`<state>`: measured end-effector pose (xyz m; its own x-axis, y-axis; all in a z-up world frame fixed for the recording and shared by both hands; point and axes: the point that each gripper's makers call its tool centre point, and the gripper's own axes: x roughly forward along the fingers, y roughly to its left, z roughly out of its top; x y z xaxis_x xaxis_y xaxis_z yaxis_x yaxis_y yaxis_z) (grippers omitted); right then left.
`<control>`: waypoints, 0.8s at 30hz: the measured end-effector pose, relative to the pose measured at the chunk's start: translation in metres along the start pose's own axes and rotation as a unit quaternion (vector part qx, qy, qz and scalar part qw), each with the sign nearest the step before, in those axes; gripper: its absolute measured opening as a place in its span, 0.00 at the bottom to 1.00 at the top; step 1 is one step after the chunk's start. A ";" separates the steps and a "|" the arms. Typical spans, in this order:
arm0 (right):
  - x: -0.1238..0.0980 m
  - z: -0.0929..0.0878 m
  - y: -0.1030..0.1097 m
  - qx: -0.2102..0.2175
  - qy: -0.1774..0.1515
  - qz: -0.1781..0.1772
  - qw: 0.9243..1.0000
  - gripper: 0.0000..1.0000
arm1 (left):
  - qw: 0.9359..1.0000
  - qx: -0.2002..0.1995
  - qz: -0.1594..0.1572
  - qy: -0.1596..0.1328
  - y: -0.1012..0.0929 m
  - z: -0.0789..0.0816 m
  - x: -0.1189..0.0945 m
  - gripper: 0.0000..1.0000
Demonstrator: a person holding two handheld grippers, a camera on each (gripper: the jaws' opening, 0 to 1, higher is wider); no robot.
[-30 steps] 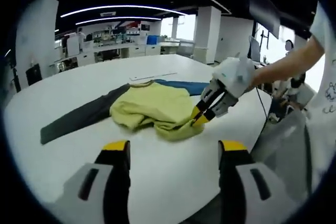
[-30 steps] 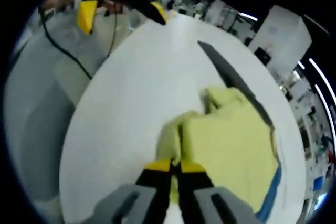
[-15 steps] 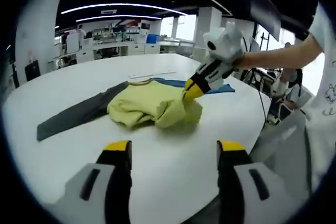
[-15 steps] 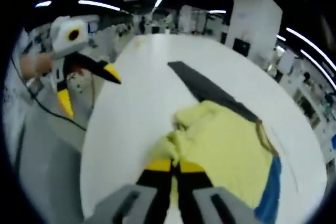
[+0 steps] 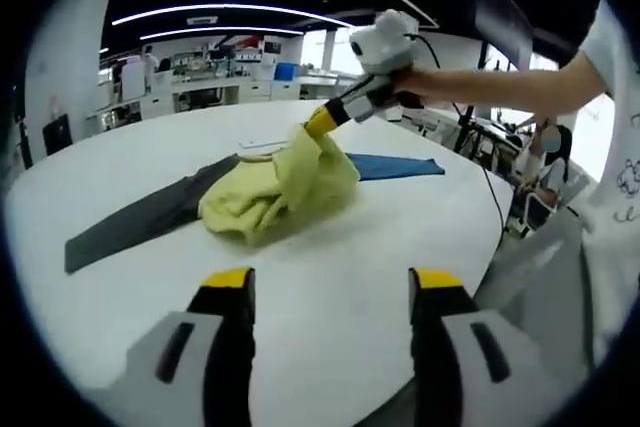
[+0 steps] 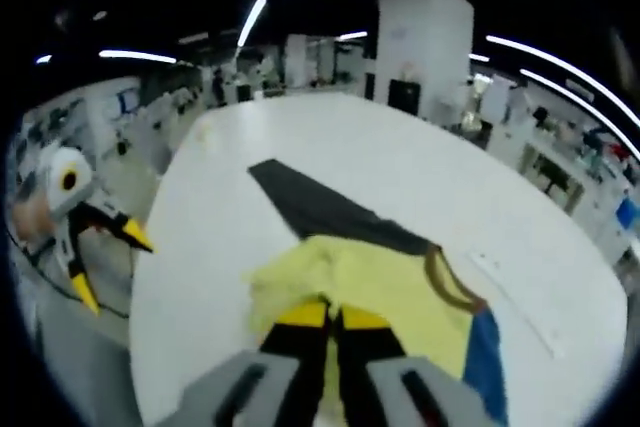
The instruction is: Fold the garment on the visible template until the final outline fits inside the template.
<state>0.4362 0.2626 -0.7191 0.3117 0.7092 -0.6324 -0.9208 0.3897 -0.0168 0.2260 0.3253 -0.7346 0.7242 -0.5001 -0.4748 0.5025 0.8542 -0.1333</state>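
Garment (image 5: 275, 187), yellow, is hanging bunched from the right gripper (image 5: 318, 121), which is clenching its edge to draw a fold across the desk (image 5: 330, 277); left gripper (image 5: 330, 287) is waiting released nearby.

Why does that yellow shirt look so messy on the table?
The yellow shirt is bunched in a crumpled heap, not flat: the right gripper pinches one edge and lifts it above the white table.
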 end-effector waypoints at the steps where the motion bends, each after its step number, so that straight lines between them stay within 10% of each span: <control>1: 0.004 0.001 -0.011 0.014 -0.001 -0.009 1.000 0.00 | 1.000 0.000 0.001 0.000 0.001 0.000 0.000 0.58; 11: 0.030 -0.021 -0.070 0.080 0.026 -0.068 0.994 0.00 | 1.000 -0.006 0.002 0.007 0.003 -0.004 0.005 0.56; 24: 0.045 -0.057 -0.085 0.102 0.067 -0.088 0.989 0.00 | 1.000 -0.017 0.005 0.012 0.008 -0.007 0.010 0.55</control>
<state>0.5149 0.2275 -0.7903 0.4164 0.5419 -0.7300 -0.7849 0.6195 0.0121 0.2338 0.3280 -0.7466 0.7178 -0.4885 -0.4962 0.4784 0.8638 -0.1583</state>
